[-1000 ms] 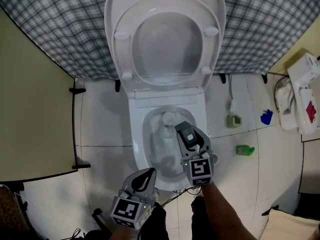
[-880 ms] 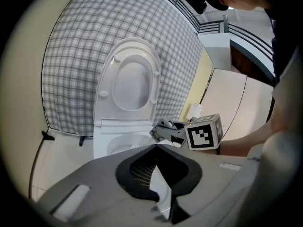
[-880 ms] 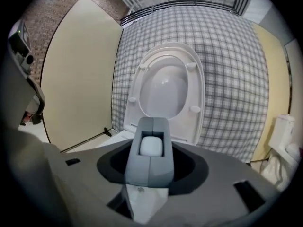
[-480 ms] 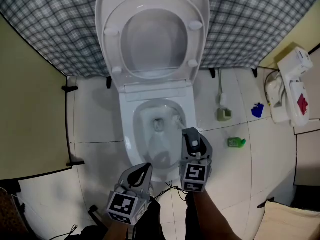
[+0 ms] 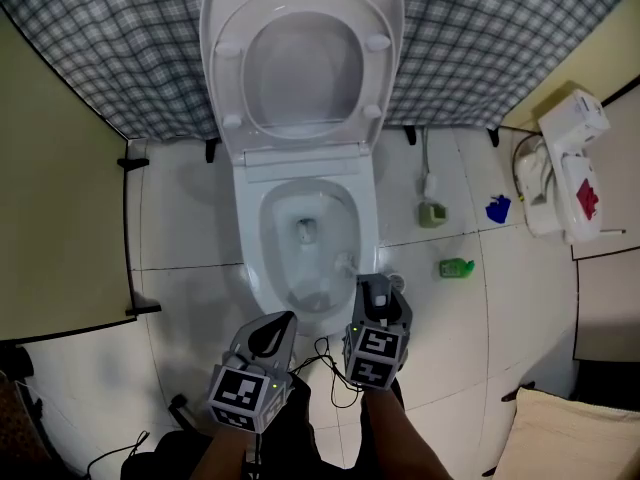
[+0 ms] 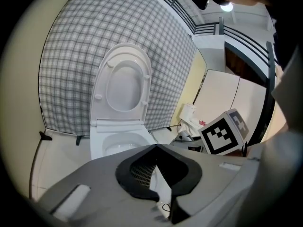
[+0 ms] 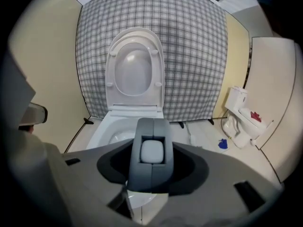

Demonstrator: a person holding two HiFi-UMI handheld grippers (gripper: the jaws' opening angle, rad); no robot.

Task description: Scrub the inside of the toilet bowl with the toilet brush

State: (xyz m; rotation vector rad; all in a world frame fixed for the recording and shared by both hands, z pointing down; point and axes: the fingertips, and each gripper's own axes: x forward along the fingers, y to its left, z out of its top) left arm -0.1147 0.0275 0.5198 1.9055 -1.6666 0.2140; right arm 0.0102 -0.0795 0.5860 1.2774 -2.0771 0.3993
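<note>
Sitting just ahead of the right gripper (image 5: 372, 290), the toilet brush (image 5: 346, 263) has its pale head against the toilet bowl (image 5: 248, 230) wall, close under the rim nearest the jaws. Those jaws are clamped on its handle. The left gripper (image 5: 272, 333), beside them, is closed on nothing. With the head so high, a hasty stroke could probably pop it over the rim, flicking water onto the floor (image 5: 450, 318) and the cable (image 5: 325, 353) beneath.

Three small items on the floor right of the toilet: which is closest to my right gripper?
The bright green one lies nearest the right gripper. The blue one and the grey-green one lie farther back.
</note>
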